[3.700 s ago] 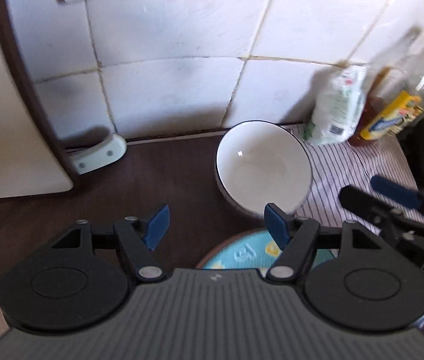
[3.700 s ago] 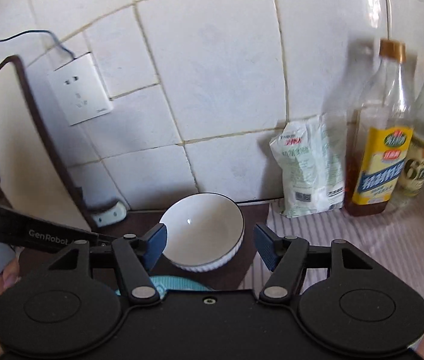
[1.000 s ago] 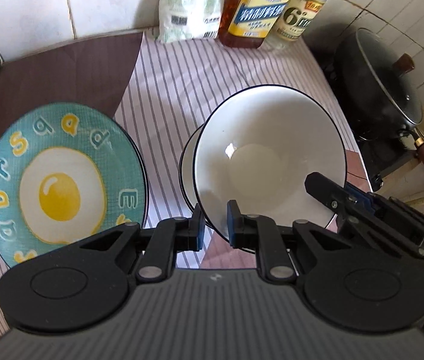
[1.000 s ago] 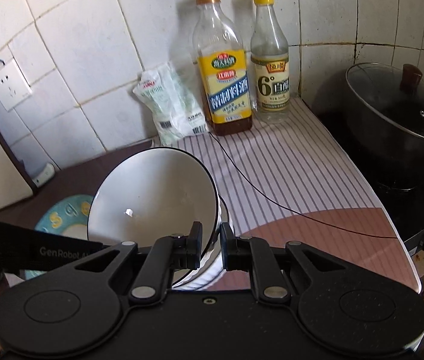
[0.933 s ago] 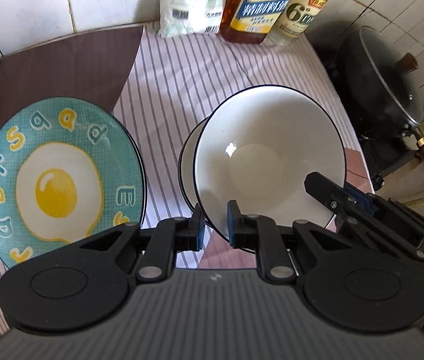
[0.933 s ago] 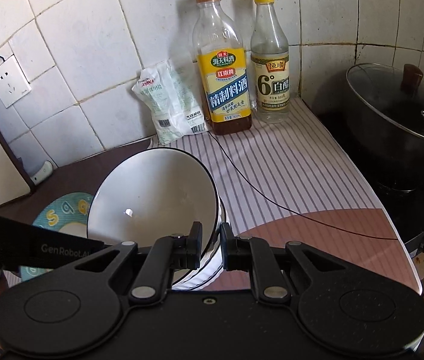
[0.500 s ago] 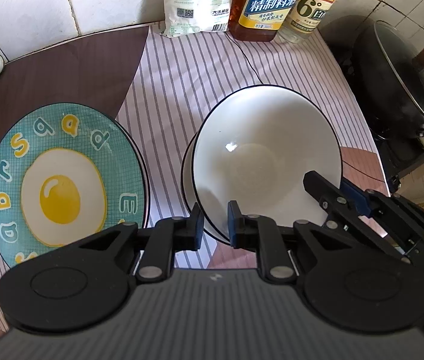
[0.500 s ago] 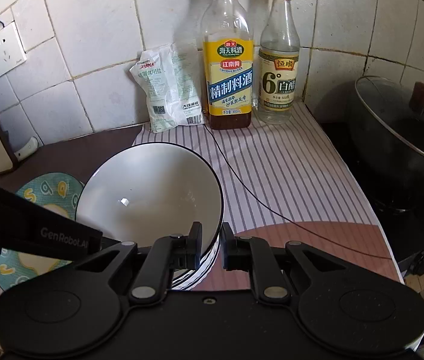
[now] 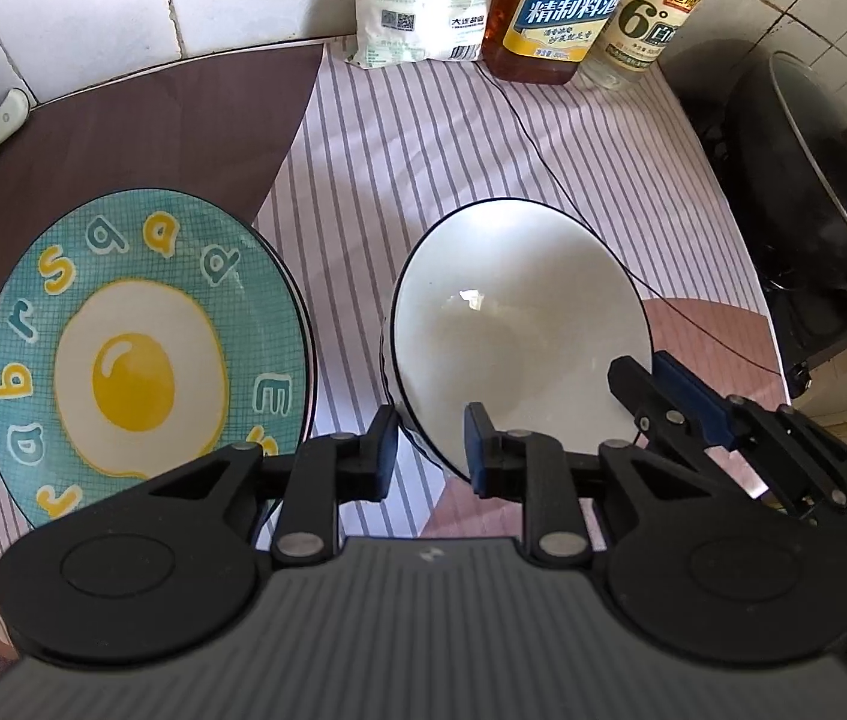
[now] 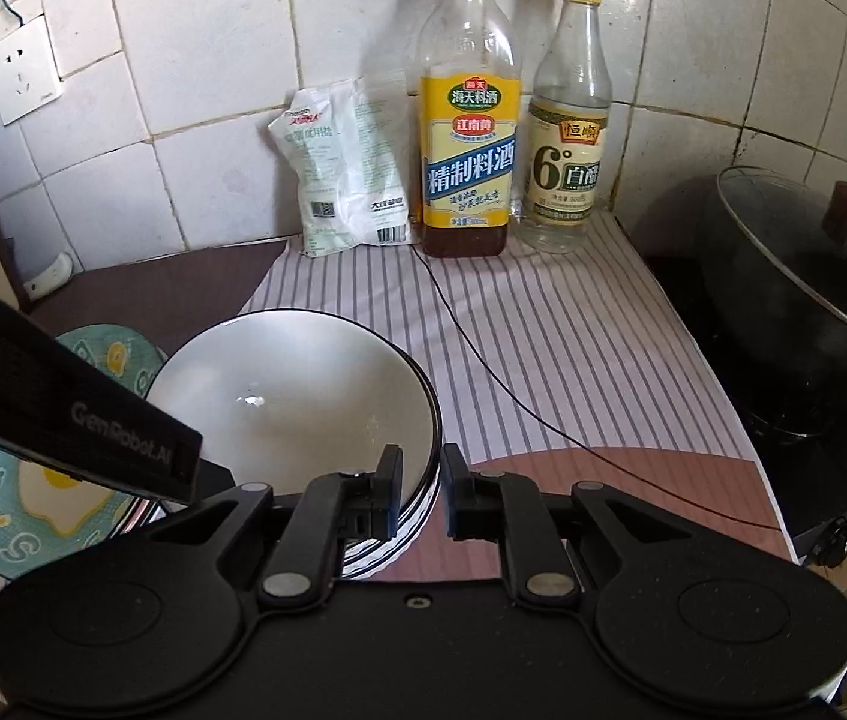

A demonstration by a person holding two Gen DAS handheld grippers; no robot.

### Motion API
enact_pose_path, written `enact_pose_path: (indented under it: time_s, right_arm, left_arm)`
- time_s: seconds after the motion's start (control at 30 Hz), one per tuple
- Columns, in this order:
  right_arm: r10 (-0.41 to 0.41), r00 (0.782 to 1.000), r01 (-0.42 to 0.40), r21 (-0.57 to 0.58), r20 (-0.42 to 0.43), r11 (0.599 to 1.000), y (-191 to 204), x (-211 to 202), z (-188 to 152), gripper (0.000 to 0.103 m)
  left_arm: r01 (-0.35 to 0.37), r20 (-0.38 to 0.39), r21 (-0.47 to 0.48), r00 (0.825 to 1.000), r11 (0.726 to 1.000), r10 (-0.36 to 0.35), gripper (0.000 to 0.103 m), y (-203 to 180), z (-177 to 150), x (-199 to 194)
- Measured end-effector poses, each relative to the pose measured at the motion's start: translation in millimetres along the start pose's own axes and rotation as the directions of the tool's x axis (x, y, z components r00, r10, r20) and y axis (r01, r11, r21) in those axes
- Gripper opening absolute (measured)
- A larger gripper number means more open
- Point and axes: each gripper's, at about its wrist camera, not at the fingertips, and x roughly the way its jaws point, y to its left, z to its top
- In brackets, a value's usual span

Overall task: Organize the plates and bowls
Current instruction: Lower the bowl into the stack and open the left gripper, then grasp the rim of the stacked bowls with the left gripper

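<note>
Your left gripper (image 9: 423, 450) is opening; its jaws stand a little apart on either side of the near rim of the white bowl (image 9: 513, 336), and neither pad presses on that rim; your right gripper (image 10: 420, 495) is closed on the same bowl's rim at its right side, one finger inside and one outside. That bowl has a dark rim line and sits nested in a second bowl (image 10: 417, 516) of the same kind, whose ribbed wall shows beneath it; the pair stands on the striped cloth (image 9: 573, 168) near the counter's front edge, about the middle of its width. Just left of the bowls lies the teal plate (image 9: 141, 354) with a fried-egg picture and letters, apart from them, partly on the cloth and partly on the dark mat (image 9: 141, 132) toward the back left corner. Along the back edge, against the tiled wall, stand a white packet (image 10: 345, 174), a yellow-labelled bottle (image 10: 465, 120) and a clear bottle (image 10: 570, 132); beyond the right edge sits a lidded black pot (image 10: 813, 276).
</note>
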Motion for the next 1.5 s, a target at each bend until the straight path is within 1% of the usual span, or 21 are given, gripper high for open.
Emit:
enact_pose_path:
  time_s: [0.1, 0.17, 0.27, 0.33, 0.47, 0.53, 0.6, 0.63, 0.73, 0.8, 0.87, 1.03, 1.13, 1.2, 1.3, 1.33, 1.37, 1.4, 1.43, 1.47, 1.5]
  right_arm:
    - [0.018, 1.000, -0.018, 0.025, 0.003, 1.000, -4, -4, 1, 0.017]
    - [0.022, 1.000, -0.023, 0.021, 0.021, 1.000, -4, -13, 0, 0.017]
    - [0.046, 0.997, -0.045, -0.010, 0.064, 0.999, -5, -31, -2, 0.019]
    - [0.060, 0.995, -0.059, -0.015, 0.078, 0.998, -7, -44, -3, 0.022]
    - [0.112, 0.988, -0.113, 0.007, 0.106, 0.994, -13, -67, -7, 0.030]
    - [0.112, 0.987, -0.110, -0.022, 0.114, 0.994, -12, -78, -12, 0.031]
    - [0.089, 0.990, -0.083, -0.059, 0.105, 0.995, -9, -86, -17, 0.036]
    - [0.079, 0.991, -0.072, -0.072, 0.105, 0.995, -8, -90, -19, 0.037]
    - [0.089, 0.991, -0.081, -0.083, 0.100, 0.993, -10, -98, -28, 0.039]
    - [0.098, 0.990, -0.091, -0.075, 0.101, 0.993, -12, -103, -34, 0.041]
    - [0.108, 0.989, -0.100, -0.076, 0.099, 0.992, -12, -106, -40, 0.042]
    - [0.136, 0.986, -0.129, -0.081, 0.092, 0.988, -12, -102, -55, 0.043]
    - [0.160, 0.982, -0.150, -0.097, 0.099, 0.984, -10, -98, -65, 0.048]
    - [0.186, 0.976, -0.173, -0.114, 0.112, 0.978, -9, -93, -71, 0.056]
    - [0.206, 0.969, -0.191, -0.117, 0.134, 0.974, -9, -81, -79, 0.059]
    - [0.215, 0.966, -0.200, -0.114, 0.141, 0.973, -10, -76, -82, 0.062]
    - [0.222, 0.963, -0.208, -0.106, 0.151, 0.972, -11, -71, -85, 0.069]
    - [0.227, 0.960, -0.213, -0.100, 0.164, 0.972, -12, -65, -87, 0.071]
    - [0.228, 0.958, -0.214, -0.095, 0.173, 0.972, -13, -59, -90, 0.071]
    - [0.226, 0.959, -0.213, -0.090, 0.173, 0.973, -14, -52, -92, 0.071]
    - [0.217, 0.962, -0.205, -0.087, 0.164, 0.975, -14, -45, -93, 0.071]
  left_arm:
    - [0.010, -0.004, -0.008, 1.000, 1.000, -0.010, 0.024, 1, -2, -5]
    - [0.019, 0.001, -0.001, 1.000, 1.000, -0.019, 0.033, 1, -5, -12]
    - [0.028, 0.015, 0.013, 1.000, 1.000, -0.028, 0.040, 0, -12, -23]
    - [0.027, 0.027, 0.023, 0.999, 0.999, -0.028, 0.041, -1, -17, -31]
    - [0.024, 0.058, 0.061, 0.998, 0.998, -0.028, 0.041, -4, -28, -46]
    - [0.034, 0.070, 0.070, 0.997, 0.997, -0.039, 0.041, -3, -34, -53]
    - [0.033, 0.086, 0.084, 0.995, 0.996, -0.040, 0.041, -4, -40, -59]
    - [0.026, 0.097, 0.095, 0.995, 0.995, -0.035, 0.041, -4, -44, -62]
    - [0.014, 0.125, 0.132, 0.992, 0.991, -0.031, 0.041, -6, -52, -68]
    - [0.041, 0.138, 0.147, 0.989, 0.988, -0.061, 0.042, -7, -58, -70]
    - [0.081, 0.161, 0.159, 0.981, 0.984, -0.107, 0.042, -5, -63, -70]
    - [0.124, 0.205, 0.184, 0.965, 0.975, -0.162, 0.042, -3, -78, -64]
    - [0.163, 0.241, 0.191, 0.948, 0.968, -0.208, 0.042, 2, -87, -60]
    - [0.173, 0.264, 0.196, 0.939, 0.965, -0.222, 0.044, 5, -92, -57]
    - [0.208, 0.288, 0.188, 0.923, 0.960, -0.256, 0.048, 12, -96, -51]
    - [0.220, 0.298, 0.178, 0.917, 0.959, -0.266, 0.050, 16, -97, -50]
    - [0.236, 0.312, 0.164, 0.909, 0.958, -0.277, 0.050, 19, -98, -48]
    - [0.253, 0.340, 0.139, 0.896, 0.957, -0.286, 0.051, 24, -98, -48]
    - [0.276, 0.373, 0.108, 0.879, 0.955, -0.297, 0.055, 29, -98, -49]
    - [0.300, 0.392, 0.075, 0.868, 0.951, -0.305, 0.058, 34, -97, -48]
    - [0.320, 0.397, 0.050, 0.863, 0.946, -0.313, 0.058, 38, -94, -47]
